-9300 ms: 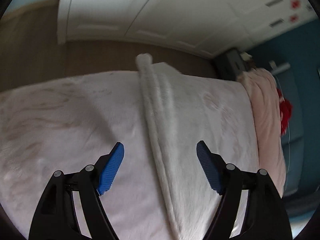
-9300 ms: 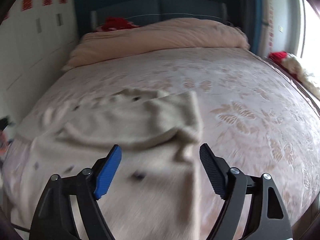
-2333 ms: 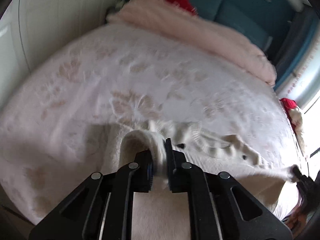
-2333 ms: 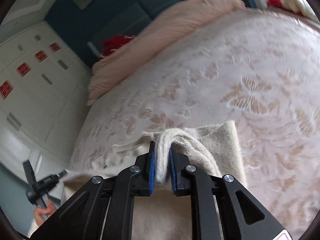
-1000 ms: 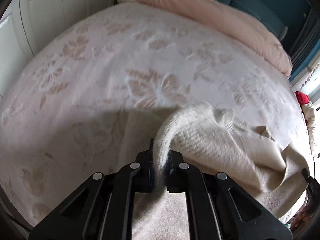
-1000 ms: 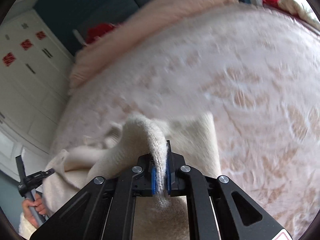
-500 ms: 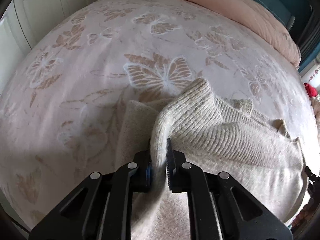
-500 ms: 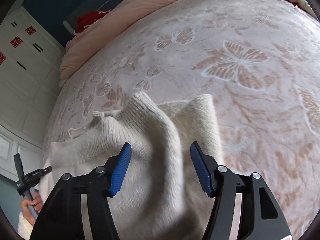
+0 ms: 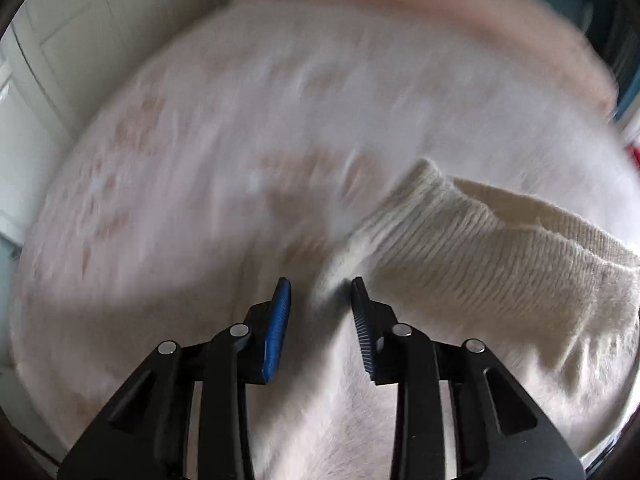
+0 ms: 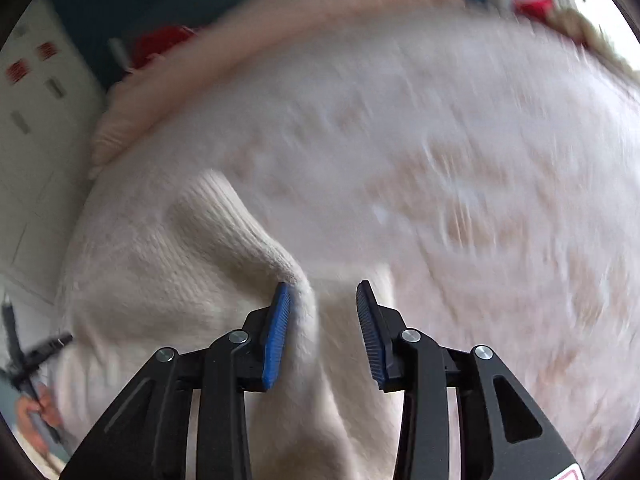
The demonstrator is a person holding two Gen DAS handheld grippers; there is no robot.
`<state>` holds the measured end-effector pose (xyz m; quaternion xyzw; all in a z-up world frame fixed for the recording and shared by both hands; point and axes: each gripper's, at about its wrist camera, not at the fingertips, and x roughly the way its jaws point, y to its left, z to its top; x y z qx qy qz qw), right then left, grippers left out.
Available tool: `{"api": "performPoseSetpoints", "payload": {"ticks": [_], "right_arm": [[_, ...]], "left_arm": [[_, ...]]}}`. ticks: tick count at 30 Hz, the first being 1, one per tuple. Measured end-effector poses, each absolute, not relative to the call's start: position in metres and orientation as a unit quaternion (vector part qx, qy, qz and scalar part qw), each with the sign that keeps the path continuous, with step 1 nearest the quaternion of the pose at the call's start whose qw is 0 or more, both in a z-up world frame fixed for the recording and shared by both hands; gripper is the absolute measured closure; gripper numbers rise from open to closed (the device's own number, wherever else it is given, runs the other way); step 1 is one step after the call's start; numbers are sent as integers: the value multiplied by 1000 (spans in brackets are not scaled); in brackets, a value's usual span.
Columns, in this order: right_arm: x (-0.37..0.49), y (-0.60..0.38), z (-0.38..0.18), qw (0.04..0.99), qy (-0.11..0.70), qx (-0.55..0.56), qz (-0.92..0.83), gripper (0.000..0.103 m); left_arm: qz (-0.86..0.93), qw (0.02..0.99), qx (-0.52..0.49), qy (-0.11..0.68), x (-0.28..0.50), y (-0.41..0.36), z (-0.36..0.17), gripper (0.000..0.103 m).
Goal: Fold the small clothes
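A cream knitted sweater (image 9: pixel 472 248) lies folded over on the bed, its ribbed edge on top. In the left wrist view it fills the right and lower part; my left gripper (image 9: pixel 320 292) is open just over its left fold, holding nothing. In the right wrist view the sweater (image 10: pixel 168 264) fills the left and lower part. My right gripper (image 10: pixel 323 294) is open, its left pad (image 10: pixel 280 312) touching a raised fold of the knit. Both views are motion-blurred.
The bed (image 9: pixel 240 128) has a pale pink cover with butterfly patterns. A pink duvet (image 10: pixel 280 28) lies rolled at the headboard. White wardrobe doors (image 9: pixel 60 40) stand to the left. The other hand-held gripper (image 10: pixel 28 360) shows at the lower left.
Both grippers carried the sweater's edge forward over itself and laid it down. The right gripper opened half a second ago; the left has now opened and let go. Both are moving.
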<state>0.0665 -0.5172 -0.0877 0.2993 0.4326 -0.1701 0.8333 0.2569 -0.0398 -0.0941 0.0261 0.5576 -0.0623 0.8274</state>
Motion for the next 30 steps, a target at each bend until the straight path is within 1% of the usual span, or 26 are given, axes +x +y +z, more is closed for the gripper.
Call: {"api": "performPoseSetpoints", "payload": {"ticks": [1, 2, 3, 4, 6, 8, 12, 16, 18, 22, 23, 24, 25, 26, 27, 30], "right_arm": [[48, -518, -85, 838, 412, 317, -168, 68], [32, -515, -80, 843, 397, 320, -170, 61], [19, -513, -77, 846, 392, 319, -171, 47], [2, -509, -75, 848, 386, 319, -173, 44], [-35, -497, -77, 851, 383, 317, -171, 43], [-61, -484, -87, 843, 402, 313, -172, 43], [-88, -458, -93, 852, 389, 308, -167, 43], [-69, -438, -95, 863, 397, 273, -150, 41], [-59, -434, -96, 865, 399, 268, -142, 37], [-39, -427, -101, 867, 407, 246, -148, 36], [-35, -426, -104, 867, 412, 242, -143, 41], [-33, -425, -106, 866, 415, 241, -142, 58], [-32, -425, -107, 864, 418, 240, -145, 70], [-34, -427, -105, 862, 419, 243, -147, 86], [-38, -431, -101, 864, 412, 252, -144, 89], [-60, -439, -79, 875, 379, 264, -148, 91]], "left_arm": [[-76, 831, -6, 551, 244, -28, -93, 73], [-81, 836, -26, 542, 233, -20, -90, 65], [-84, 841, -48, 533, 215, -6, -84, 53], [-85, 843, -56, 529, 205, 1, -82, 48], [-82, 851, -69, 515, 174, 20, -76, 40], [-73, 851, -58, 517, 151, 29, -78, 39], [-59, 849, -30, 524, 127, 27, -84, 39], [-53, 851, -22, 523, 111, 21, -84, 39], [-53, 852, -20, 521, 105, 17, -82, 39], [-55, 854, -15, 517, 97, 13, -80, 39], [-57, 854, -16, 517, 95, 12, -80, 39], [-57, 853, -16, 518, 93, 11, -80, 38], [-56, 853, -16, 519, 92, 11, -81, 38], [-57, 851, -18, 521, 90, 12, -81, 38], [-58, 851, -20, 522, 89, 13, -80, 38], [-61, 853, -24, 519, 83, 17, -76, 37]]}}
